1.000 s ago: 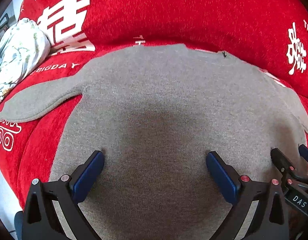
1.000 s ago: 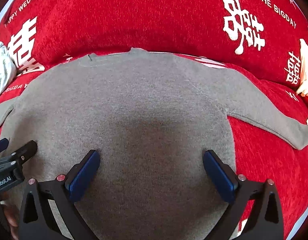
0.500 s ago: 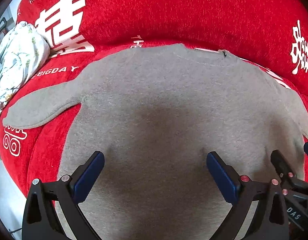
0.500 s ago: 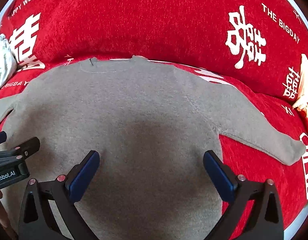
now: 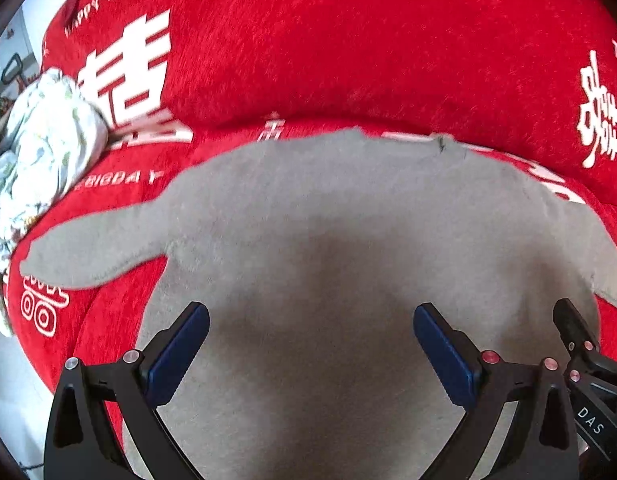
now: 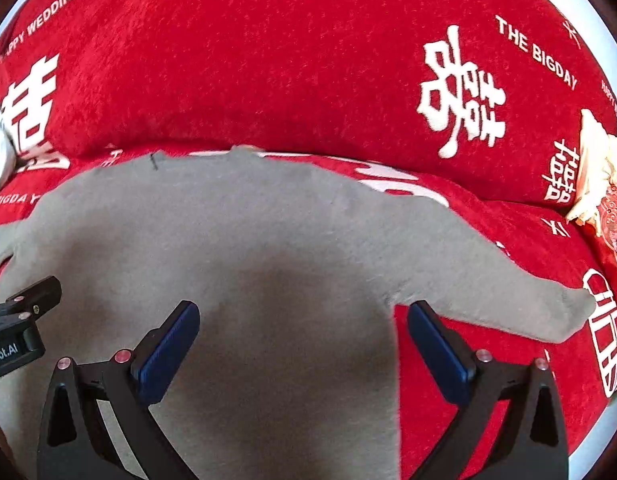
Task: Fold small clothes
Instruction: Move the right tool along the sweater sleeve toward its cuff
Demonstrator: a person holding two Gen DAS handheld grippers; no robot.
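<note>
A small grey sweater (image 5: 328,216) (image 6: 228,232) lies flat on a red sofa cover, neckline toward the backrest and both sleeves spread out. Its left sleeve (image 5: 92,248) points left and its right sleeve (image 6: 508,300) points right. My left gripper (image 5: 310,344) hovers open over the lower body of the sweater with nothing between its blue pads. Beside it, my right gripper (image 6: 302,344) is also open, over the sweater's right side near the armpit. Each gripper shows at the edge of the other's view.
The red sofa cover (image 5: 348,40) (image 6: 268,60) with white lettering rises into a backrest behind the sweater. A crumpled white patterned cloth (image 5: 44,152) lies at the left end. A cream and red item (image 6: 600,184) sits at the right end. The seat's front edge drops off at both lower corners.
Both grippers have drawn back and risen a little, so more of the sleeves and backrest shows. The sweater lies as before and both grippers stay open.
</note>
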